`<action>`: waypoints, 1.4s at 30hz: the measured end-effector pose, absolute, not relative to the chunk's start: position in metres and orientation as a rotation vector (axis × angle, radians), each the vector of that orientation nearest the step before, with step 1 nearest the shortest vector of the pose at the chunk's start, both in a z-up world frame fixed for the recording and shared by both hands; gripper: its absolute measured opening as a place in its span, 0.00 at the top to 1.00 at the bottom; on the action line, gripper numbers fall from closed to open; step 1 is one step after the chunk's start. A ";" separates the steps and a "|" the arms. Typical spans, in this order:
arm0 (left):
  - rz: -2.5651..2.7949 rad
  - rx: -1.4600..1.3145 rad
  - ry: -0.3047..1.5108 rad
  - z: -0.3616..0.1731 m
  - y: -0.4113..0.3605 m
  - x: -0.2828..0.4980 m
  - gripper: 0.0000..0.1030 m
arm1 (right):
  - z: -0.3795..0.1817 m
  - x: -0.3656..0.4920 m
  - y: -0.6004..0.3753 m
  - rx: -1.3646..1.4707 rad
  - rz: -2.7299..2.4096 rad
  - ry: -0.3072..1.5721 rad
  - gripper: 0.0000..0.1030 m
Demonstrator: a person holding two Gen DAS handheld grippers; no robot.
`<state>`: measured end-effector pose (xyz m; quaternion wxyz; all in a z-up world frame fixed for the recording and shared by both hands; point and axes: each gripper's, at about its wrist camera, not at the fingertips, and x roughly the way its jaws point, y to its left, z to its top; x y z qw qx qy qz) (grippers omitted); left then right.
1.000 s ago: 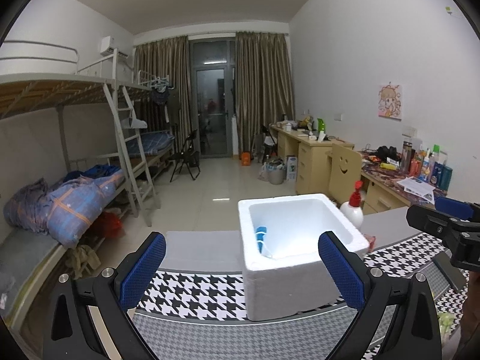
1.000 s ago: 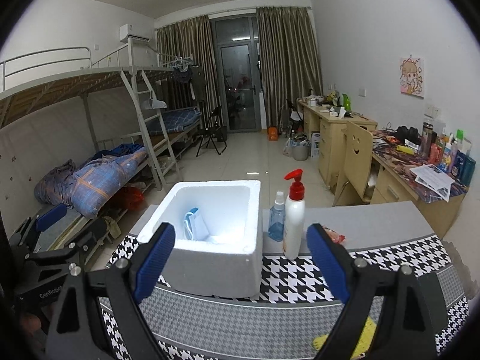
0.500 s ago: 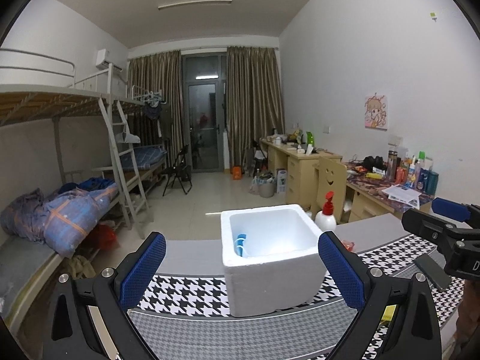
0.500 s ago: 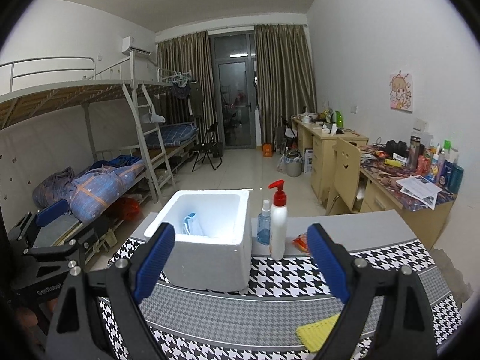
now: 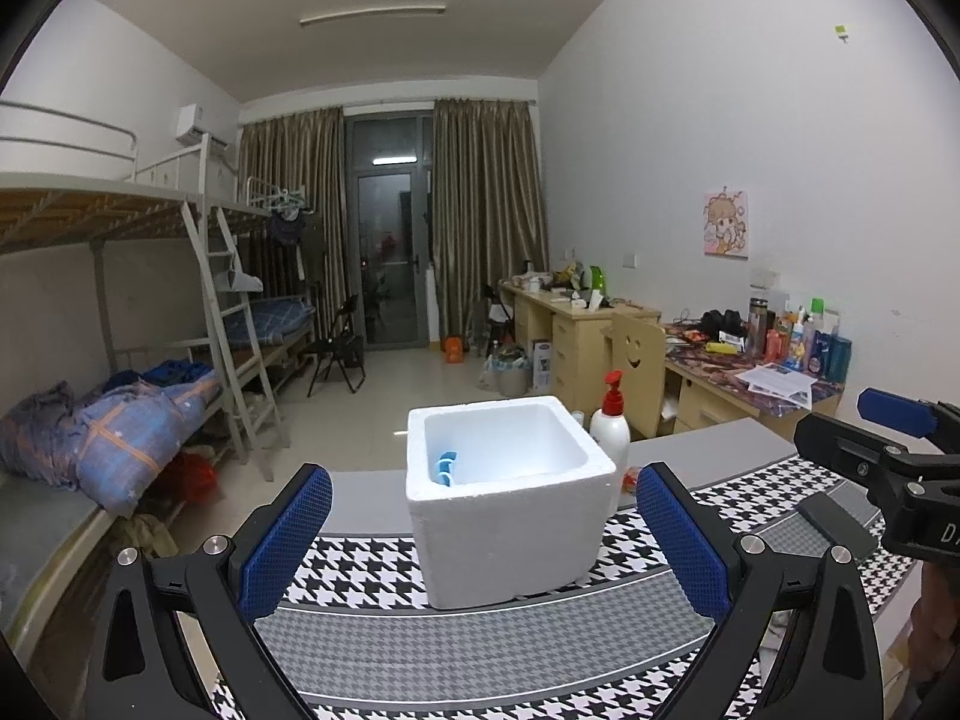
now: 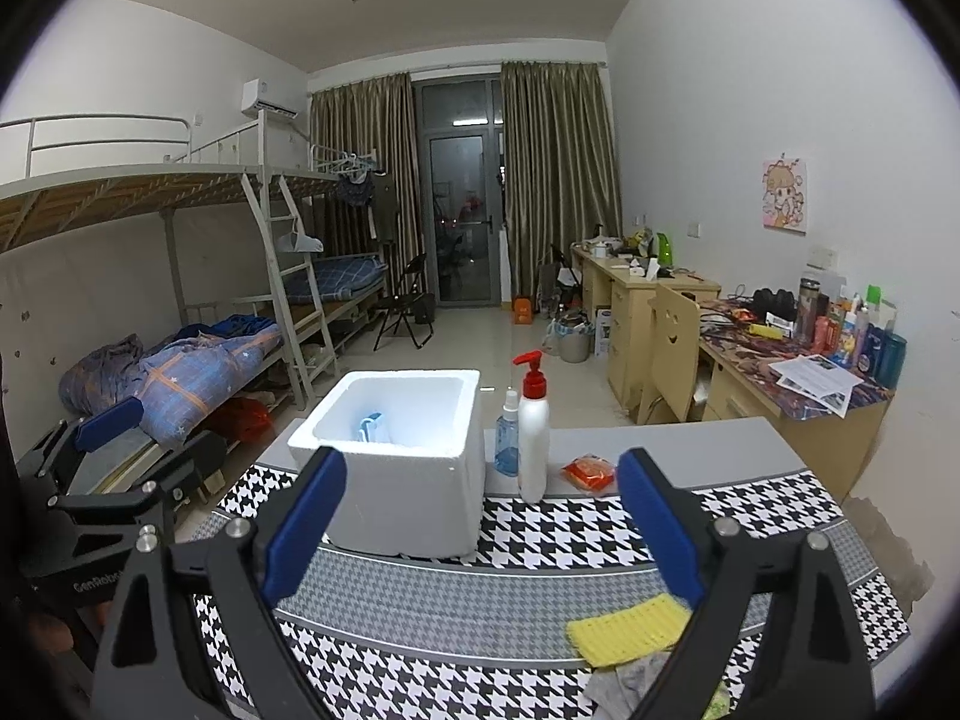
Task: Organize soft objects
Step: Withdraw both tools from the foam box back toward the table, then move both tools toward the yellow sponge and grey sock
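Note:
A white foam box (image 5: 510, 498) (image 6: 399, 456) stands on the houndstooth table cloth (image 6: 570, 528), with a blue and white soft item (image 5: 444, 468) (image 6: 371, 427) inside. A yellow knitted cloth (image 6: 627, 630) and a grey cloth (image 6: 630, 681) lie near the front right, beside my right gripper's right finger. My left gripper (image 5: 480, 540) is open and empty, well back from the box. My right gripper (image 6: 480, 528) is open and empty, above the table in front of the box.
A white pump bottle with a red top (image 6: 533, 432) (image 5: 611, 420) and a small blue spray bottle (image 6: 507, 435) stand right of the box. An orange packet (image 6: 589, 471) lies behind them. Bunk beds stand left, desks right.
Both grippers have drawn back and up from the box, which looks smaller now. The yellow and grey cloths have come into the right wrist view.

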<state>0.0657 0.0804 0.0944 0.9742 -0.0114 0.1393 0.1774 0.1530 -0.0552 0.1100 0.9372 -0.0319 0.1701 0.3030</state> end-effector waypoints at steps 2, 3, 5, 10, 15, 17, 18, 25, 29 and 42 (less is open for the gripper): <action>0.352 -0.018 0.277 0.093 0.077 0.063 0.01 | 0.109 0.151 -0.058 -0.067 0.609 0.345 0.08; 0.346 -0.019 0.278 0.092 0.075 0.062 0.01 | 0.108 0.148 -0.061 -0.067 0.607 0.341 0.08; 0.336 -0.022 0.278 0.090 0.072 0.059 0.01 | 0.105 0.147 -0.064 -0.068 0.602 0.341 0.08; 0.322 -0.033 0.274 0.087 0.067 0.055 0.01 | 0.101 0.143 -0.072 -0.071 0.587 0.342 0.08; 0.308 -0.038 0.265 0.082 0.058 0.049 0.01 | 0.097 0.138 -0.082 -0.070 0.575 0.329 0.08; 0.305 -0.037 0.266 0.080 0.056 0.047 0.01 | 0.094 0.136 -0.086 -0.065 0.568 0.331 0.08; 0.303 -0.037 0.266 0.078 0.054 0.046 0.01 | 0.093 0.136 -0.088 -0.063 0.568 0.334 0.08; 0.278 -0.039 0.274 0.071 0.044 0.045 0.01 | 0.085 0.135 -0.098 -0.063 0.548 0.340 0.08; 0.263 -0.041 0.281 0.065 0.038 0.048 0.01 | 0.079 0.136 -0.104 -0.060 0.538 0.346 0.08; 0.244 -0.047 0.264 0.048 0.022 0.046 0.01 | 0.059 0.135 -0.126 -0.061 0.498 0.352 0.08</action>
